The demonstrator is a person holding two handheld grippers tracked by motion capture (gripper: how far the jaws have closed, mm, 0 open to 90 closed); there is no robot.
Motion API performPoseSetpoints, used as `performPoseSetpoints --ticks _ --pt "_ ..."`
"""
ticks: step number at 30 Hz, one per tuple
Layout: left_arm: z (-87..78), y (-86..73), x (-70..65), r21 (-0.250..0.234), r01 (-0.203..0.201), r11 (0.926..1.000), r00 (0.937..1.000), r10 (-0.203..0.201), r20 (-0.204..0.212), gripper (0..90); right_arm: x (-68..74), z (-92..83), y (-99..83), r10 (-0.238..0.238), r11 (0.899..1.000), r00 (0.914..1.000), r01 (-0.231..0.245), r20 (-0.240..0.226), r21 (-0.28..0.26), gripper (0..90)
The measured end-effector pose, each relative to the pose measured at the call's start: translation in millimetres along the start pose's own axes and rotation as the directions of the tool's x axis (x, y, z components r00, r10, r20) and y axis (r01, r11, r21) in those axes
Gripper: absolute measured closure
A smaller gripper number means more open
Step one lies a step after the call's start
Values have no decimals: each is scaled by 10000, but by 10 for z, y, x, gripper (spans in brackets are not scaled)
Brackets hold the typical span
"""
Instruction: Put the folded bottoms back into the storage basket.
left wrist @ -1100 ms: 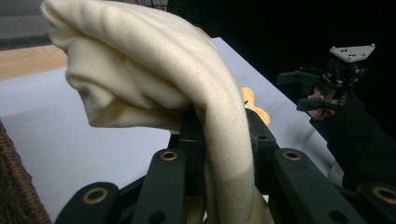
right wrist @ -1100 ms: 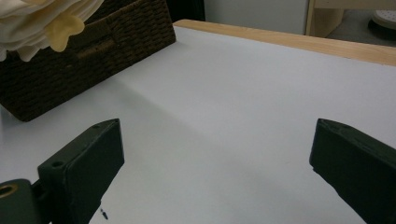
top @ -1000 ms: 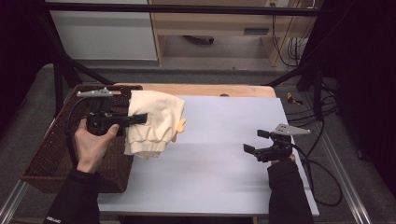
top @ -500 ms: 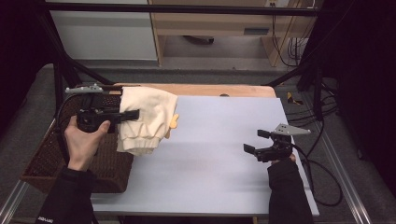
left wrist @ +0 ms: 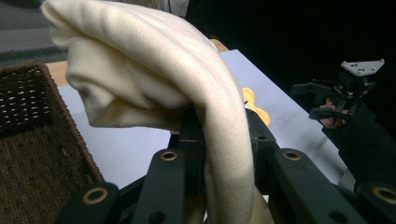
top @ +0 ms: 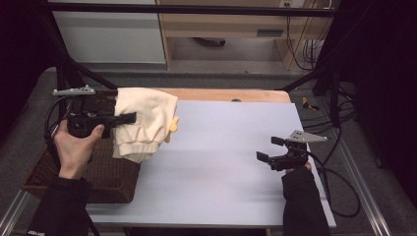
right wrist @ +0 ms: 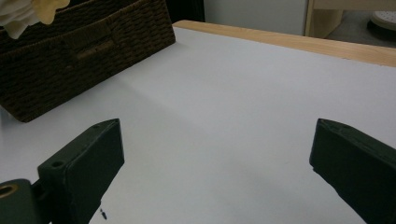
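One cream garment (top: pixel 142 123) hangs clamped in the left gripper (top: pixel 129 118), jaws closed on the fabric. Since a second ago it has drifted from centre-left toward the wicker basket (top: pixel 88 172) at left of the frame, likely about to drop in. The right gripper (top: pixel 265 150) rests wide open and empty at lower right.

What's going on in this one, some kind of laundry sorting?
A person works at a table with a gripper in each hand. The left gripper is clamped on a cream garment, which hangs lifted at the table's left edge, partly over the rim of a dark wicker basket. A bit of orange shows on the garment's far side. The right gripper sits low over the bare table at the right, jaws open and holding nothing.
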State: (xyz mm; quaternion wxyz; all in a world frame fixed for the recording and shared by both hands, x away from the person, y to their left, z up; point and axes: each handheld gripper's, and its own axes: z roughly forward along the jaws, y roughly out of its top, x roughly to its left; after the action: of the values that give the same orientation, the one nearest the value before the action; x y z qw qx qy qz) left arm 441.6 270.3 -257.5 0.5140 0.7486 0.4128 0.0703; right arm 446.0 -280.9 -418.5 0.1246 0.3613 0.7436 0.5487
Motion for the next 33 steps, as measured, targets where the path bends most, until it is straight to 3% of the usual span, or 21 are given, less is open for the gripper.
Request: performPoseSetpoints --ticks 33 --pt "-426 -96 366 -324 530 9981 9933 -560 -1011 726 -1 5 -2 -30 10000 10000 30 3 18 32"
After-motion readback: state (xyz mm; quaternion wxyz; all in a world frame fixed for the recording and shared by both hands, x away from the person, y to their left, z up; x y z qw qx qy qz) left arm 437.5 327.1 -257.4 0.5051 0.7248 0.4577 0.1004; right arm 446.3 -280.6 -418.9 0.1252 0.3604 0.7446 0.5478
